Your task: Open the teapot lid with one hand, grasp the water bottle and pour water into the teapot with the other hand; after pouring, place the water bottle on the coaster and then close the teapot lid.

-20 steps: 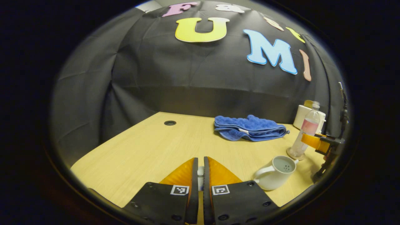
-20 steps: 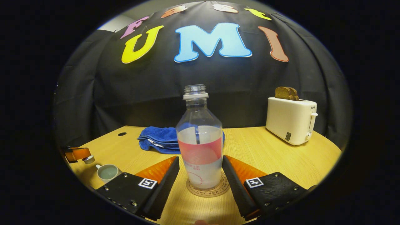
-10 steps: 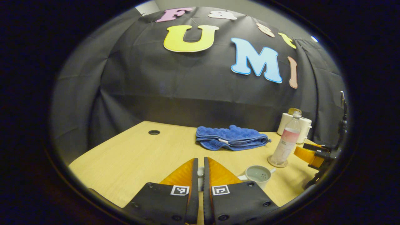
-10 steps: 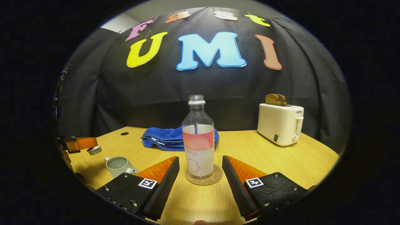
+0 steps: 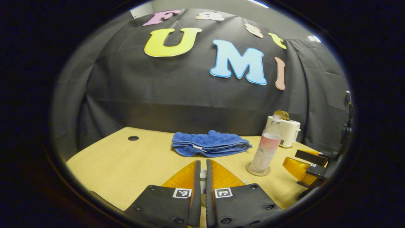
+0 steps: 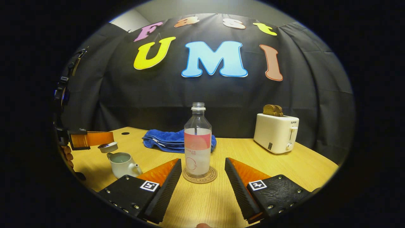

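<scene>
**Bottle parked, lid goes back on next**

Bottle (image 6: 197, 142) stands upright on the coaster (image 6: 200, 176), uncapped, part full. Right gripper (image 6: 202, 167) has its fingers spread wide, one either side of the coaster and clear of the bottle. Placing looks done.

Left gripper (image 5: 202, 177) is clamped on the teapot lid (image 6: 108, 147): a sliver of something white sits between the near-closed fingers in the left gripper view, and in the right gripper view the lid hangs from that gripper's fingertips (image 6: 104, 139). It sits just above the open teapot (image 6: 121, 164) and a bit toward the handle side. Pot is on the table (image 6: 284, 167), left of the coaster, spout towards the bottle.

My read on doing the close well:
- Centre the lid over the opening first, then descend. Don't slide it in sideways; a nudge on the rim could shift or tip the pot.
- Keep the lid level so it seats all round and doesn't cock on one edge.
- Come down slowly. The pot is mostly hidden under the fingers in the left gripper view, so alignment is close to blind there.
- Release only once the lid rests on the rim, then lift straight up.
- Keep the right gripper off the bottle; open neck, any knock spills.

Towel (image 6: 167, 142) and toaster (image 6: 276, 133) are well clear.
</scene>
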Demonstrator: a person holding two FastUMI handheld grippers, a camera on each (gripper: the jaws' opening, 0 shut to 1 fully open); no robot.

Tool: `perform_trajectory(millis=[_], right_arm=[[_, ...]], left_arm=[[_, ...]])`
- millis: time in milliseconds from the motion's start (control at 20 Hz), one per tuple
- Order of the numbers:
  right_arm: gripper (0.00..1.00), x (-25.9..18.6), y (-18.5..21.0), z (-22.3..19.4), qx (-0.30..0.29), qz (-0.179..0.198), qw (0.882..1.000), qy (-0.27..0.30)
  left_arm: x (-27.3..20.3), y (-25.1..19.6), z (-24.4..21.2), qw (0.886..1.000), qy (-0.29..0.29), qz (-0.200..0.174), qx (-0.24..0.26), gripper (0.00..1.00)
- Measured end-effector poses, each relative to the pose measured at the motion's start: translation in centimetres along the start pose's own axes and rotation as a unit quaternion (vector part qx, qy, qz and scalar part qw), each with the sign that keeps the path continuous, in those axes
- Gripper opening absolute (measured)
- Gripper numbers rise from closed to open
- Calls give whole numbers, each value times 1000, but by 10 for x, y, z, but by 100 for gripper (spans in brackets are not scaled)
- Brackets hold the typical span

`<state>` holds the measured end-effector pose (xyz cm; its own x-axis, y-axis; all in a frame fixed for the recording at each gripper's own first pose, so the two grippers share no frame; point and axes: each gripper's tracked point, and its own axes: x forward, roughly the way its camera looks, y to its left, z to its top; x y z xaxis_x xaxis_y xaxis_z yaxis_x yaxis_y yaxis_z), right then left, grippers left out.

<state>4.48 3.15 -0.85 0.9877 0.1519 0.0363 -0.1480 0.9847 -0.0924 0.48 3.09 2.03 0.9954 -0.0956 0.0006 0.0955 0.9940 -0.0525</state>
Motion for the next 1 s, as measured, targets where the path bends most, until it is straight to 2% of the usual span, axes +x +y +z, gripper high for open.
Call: perform_trajectory(millis=[300, 1000], right_arm=[[88, -7, -2, 3, 4, 1, 1000, -6], [88, -9, -6, 3, 13, -1, 1000, -5]], left_arm=[[9, -23, -8, 1000, 6, -12, 12, 13], [17, -25, -24, 1000, 22, 1, 15, 13]])
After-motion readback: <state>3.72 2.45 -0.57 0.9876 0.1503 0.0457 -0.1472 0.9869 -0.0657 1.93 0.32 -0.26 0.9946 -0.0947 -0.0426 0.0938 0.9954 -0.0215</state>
